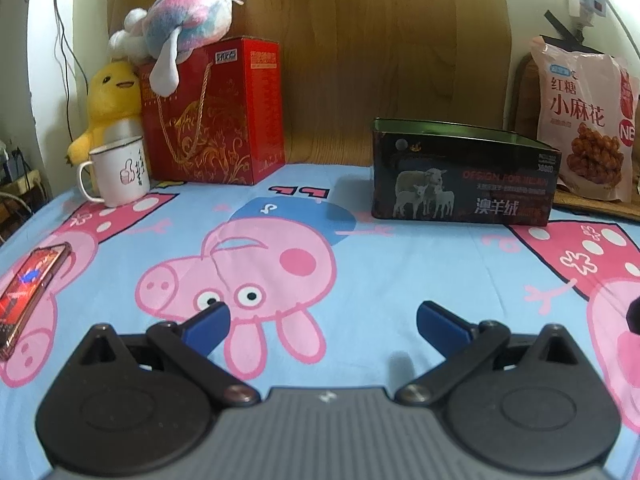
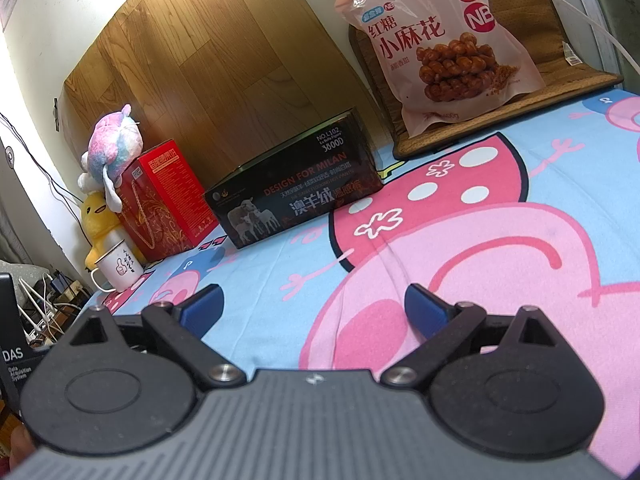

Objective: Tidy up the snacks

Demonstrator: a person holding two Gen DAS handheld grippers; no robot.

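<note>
Ahead, snack bag (image 2: 440, 44) beyond right hand-held gripper (image 2: 314, 312).

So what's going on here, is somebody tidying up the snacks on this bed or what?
Nothing is being handled yet. The left gripper and right gripper both hover open and empty over the cartoon pig sheet. The pink snack bag leans upright on a woven mat at the back, untouched. The open dark tin sits beside it, apart from the bag; its inside is not visible.
</note>
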